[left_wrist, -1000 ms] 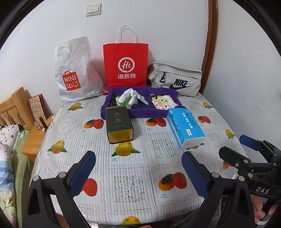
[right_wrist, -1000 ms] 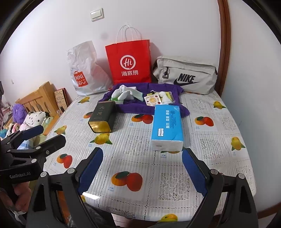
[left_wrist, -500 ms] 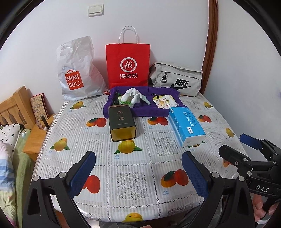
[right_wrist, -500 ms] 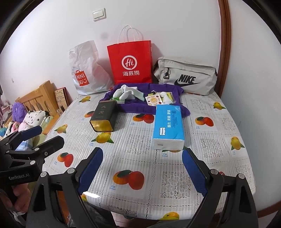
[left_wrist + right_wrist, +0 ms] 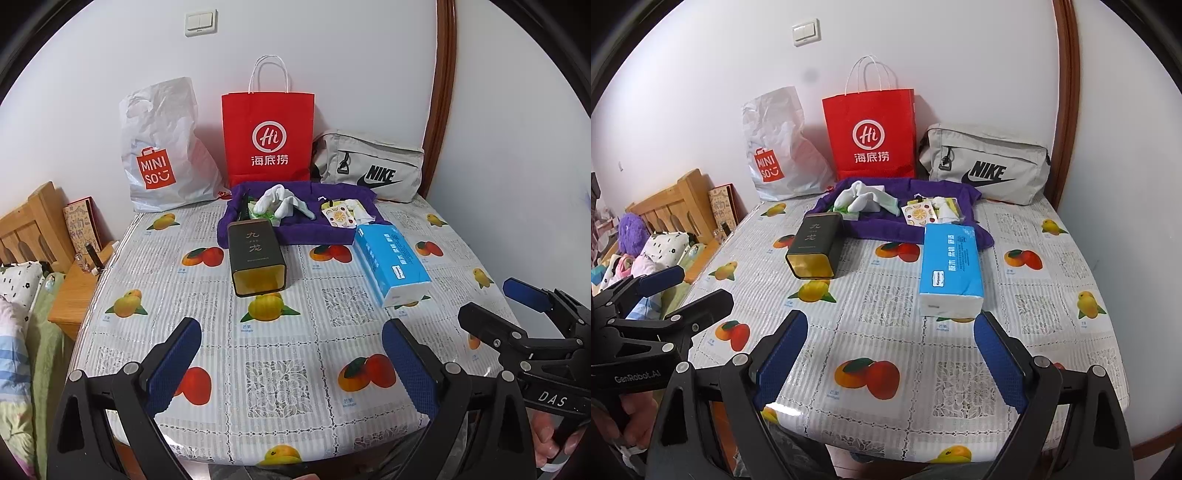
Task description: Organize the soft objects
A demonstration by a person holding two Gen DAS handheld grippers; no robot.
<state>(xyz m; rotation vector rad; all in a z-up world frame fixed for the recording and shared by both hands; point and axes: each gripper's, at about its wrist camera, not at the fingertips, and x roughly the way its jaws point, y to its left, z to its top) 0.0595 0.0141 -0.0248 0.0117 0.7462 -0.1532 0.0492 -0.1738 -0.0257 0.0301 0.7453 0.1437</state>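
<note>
A purple fabric tray sits at the back of the table with white socks and a small fruit-print pack in it. A blue tissue pack lies right of centre, a dark tea tin left of it. My left gripper and right gripper are open and empty above the table's near edge, well short of these things.
A white Miniso bag, a red paper bag and a grey Nike pouch stand against the back wall. A wooden bedside stand and bedding lie to the left. A wall is close on the right.
Both grippers have drawn back and risen slightly, so the table and its things sit a little lower and farther in view. Both stay open and empty.
</note>
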